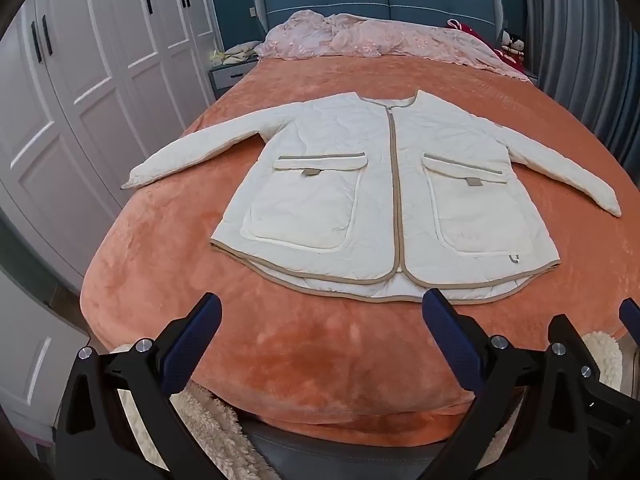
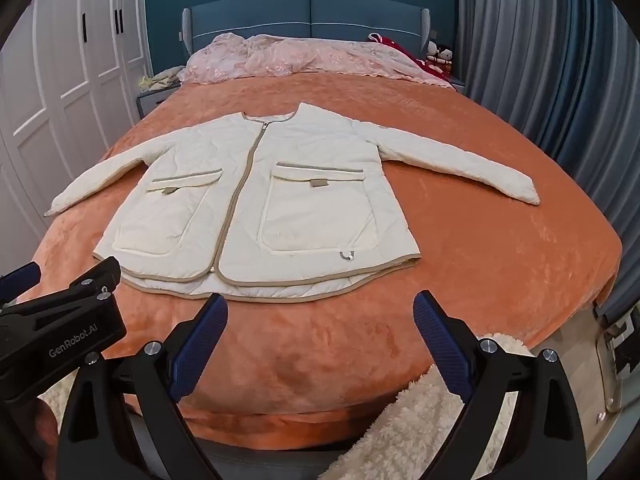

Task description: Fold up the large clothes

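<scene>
Cream quilted jacket (image 1: 384,196) with tan trim, orange blanket (image 1: 280,352), pink floral quilt (image 1: 372,40), white wardrobe (image 1: 80,92)

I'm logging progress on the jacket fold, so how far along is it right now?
Done: the cream jacket lies flat and zipped on the orange blanket, front up, both sleeves spread out. In hand: nothing; the left gripper and right gripper are open and hover short of the hem. Left: every fold, since the sleeves and the body are all unfolded.
</scene>
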`<state>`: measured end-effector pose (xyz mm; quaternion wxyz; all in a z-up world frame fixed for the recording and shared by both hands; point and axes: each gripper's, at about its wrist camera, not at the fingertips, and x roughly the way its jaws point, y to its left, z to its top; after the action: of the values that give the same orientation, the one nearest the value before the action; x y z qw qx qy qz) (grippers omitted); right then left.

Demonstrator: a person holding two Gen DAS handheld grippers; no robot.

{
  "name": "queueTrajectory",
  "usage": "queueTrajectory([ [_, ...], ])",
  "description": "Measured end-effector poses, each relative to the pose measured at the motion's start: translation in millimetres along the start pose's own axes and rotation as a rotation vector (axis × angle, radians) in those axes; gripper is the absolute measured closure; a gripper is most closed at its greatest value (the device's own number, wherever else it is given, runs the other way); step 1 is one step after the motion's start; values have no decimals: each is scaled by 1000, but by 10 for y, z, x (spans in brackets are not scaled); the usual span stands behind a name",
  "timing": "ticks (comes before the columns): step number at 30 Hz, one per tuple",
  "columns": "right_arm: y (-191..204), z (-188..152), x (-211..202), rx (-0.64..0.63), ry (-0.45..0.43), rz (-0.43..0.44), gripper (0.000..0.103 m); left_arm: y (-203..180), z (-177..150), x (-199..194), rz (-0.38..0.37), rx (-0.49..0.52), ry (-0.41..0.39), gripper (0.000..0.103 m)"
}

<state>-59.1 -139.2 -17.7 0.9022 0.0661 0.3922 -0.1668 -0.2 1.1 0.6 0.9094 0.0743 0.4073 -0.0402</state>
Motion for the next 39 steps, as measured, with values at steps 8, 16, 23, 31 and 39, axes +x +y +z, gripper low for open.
queueTrajectory([
  [8, -14, 0, -92, -11, -20, -19, 11, -51, 6, -37, 11, 11, 9, 5],
  [16, -64, -6, -141, -14, -26, -26, 11, 23, 21, -97, 1, -5, 2, 5],
  [23, -36, 0, -159, -17, -28, -29, 11, 53, -15, -160, 4, -11, -10, 5],
  [31, -2, -9, -199, -32, -30, -25, 11, 96, -22, -166, -8, -25, -11, 5],
  [39, 58, -27, -240, -58, -43, -28, 11, 33, -35, -211, -3, -9, -25, 5],
])
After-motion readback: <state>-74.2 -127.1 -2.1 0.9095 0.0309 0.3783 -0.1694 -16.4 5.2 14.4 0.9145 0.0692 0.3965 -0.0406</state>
